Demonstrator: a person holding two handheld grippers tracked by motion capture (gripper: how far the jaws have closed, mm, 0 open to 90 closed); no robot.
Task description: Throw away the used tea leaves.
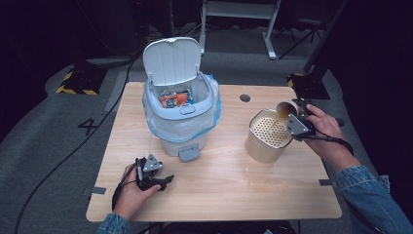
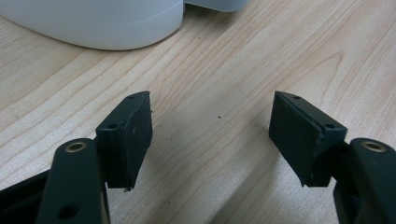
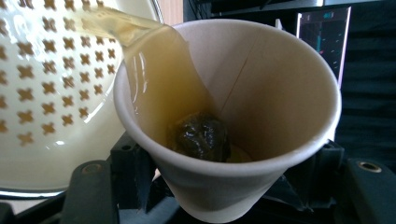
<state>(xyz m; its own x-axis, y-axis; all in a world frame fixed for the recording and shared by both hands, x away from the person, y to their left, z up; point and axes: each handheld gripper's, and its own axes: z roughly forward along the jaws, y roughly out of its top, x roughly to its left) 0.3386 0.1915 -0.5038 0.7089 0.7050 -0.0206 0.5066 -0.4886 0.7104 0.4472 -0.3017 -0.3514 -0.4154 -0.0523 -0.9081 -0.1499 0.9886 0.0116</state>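
The right gripper (image 1: 298, 118), jaws clamped on a tilted cup (image 3: 224, 116), pours tea through the strainer (image 1: 271, 130) beyond its jaws, the next move likely tipping out the clump (image 3: 200, 136), while the left gripper (image 1: 157, 180) rests, jaws apart.

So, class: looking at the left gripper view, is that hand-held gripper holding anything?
No, the left hand-held gripper stands open over bare table.

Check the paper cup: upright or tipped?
Tipped. The right gripper tilts the paper cup toward the strainer pot; tea runs over its rim.
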